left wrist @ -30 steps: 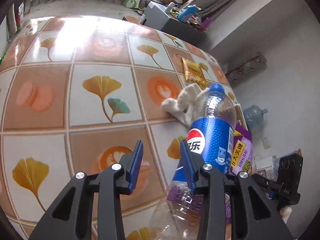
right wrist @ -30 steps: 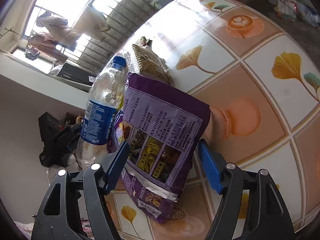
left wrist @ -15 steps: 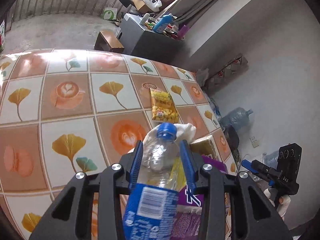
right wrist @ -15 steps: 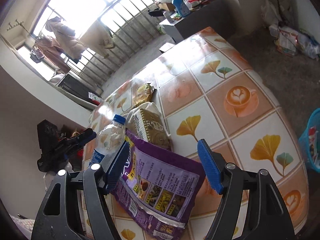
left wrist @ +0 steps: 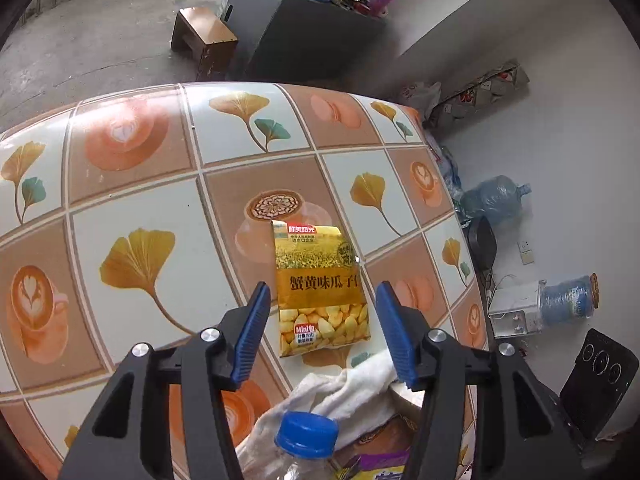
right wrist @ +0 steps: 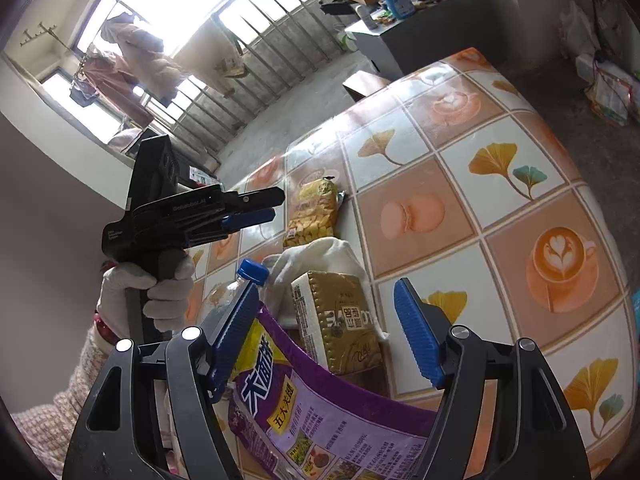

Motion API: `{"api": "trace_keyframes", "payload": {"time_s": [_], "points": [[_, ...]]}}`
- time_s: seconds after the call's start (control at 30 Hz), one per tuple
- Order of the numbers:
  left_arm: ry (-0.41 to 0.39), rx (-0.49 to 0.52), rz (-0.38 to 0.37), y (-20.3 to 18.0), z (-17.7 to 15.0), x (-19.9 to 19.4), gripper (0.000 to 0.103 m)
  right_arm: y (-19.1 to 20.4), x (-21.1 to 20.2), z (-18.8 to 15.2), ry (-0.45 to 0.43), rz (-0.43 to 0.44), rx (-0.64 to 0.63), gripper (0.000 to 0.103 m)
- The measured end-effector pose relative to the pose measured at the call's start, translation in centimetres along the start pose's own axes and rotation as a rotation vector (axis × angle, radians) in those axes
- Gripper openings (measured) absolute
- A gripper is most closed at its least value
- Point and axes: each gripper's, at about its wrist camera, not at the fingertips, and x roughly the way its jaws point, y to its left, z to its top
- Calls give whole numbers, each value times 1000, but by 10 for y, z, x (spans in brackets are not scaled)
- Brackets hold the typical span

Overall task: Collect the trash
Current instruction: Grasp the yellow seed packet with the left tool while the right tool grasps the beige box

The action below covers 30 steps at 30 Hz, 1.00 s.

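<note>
On the counter [left wrist: 132, 208] ahead of our left gripper [left wrist: 320, 330] | yellow snack packet [left wrist: 318, 292] lies flat | fingers spread, both grippers empty | probably light, crinkly, slippery: pinch an edge.

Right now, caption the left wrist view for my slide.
Open left claw hovers over a yellow snack packet on the patterned table.

Counter [left wrist: 140, 200] covered in a cloth printed with ginkgo leaves and coffee cups. Beyond its far edge, a small wooden stool [left wrist: 204, 38] beside a grey cabinet [left wrist: 304, 36]. Large water jug [left wrist: 494, 200] on the floor near the wall. Barred window [right wrist: 224, 20] with hanging clothes [right wrist: 140, 56].
</note>
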Motion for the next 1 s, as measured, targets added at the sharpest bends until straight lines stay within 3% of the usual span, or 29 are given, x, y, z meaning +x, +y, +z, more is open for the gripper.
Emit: {"api": "trace_keyframes", "payload": {"time_s": [0.13, 0.23, 0.4, 0.5, 0.57, 0.73, 1.0], "points": [[61, 32, 74, -5, 13, 24, 59, -4, 7, 3, 15, 5, 9, 68], [77, 137, 147, -23, 17, 34, 66, -7, 10, 4, 18, 3, 15, 67], [101, 292, 265, -43, 9, 45, 65, -7, 16, 0, 22, -18, 3, 67], [84, 291, 280, -43, 9, 44, 47, -3, 18, -2, 26, -29, -9, 67], [72, 279, 282, -39, 10, 43, 28, 0, 19, -3, 30, -32, -22, 67], [62, 245, 252, -34, 11, 40, 14, 11, 25, -5, 52, -35, -63, 60], [1, 291, 198, -47, 6, 33, 6, 19, 41, -5, 97, -55, -75, 43]]}}
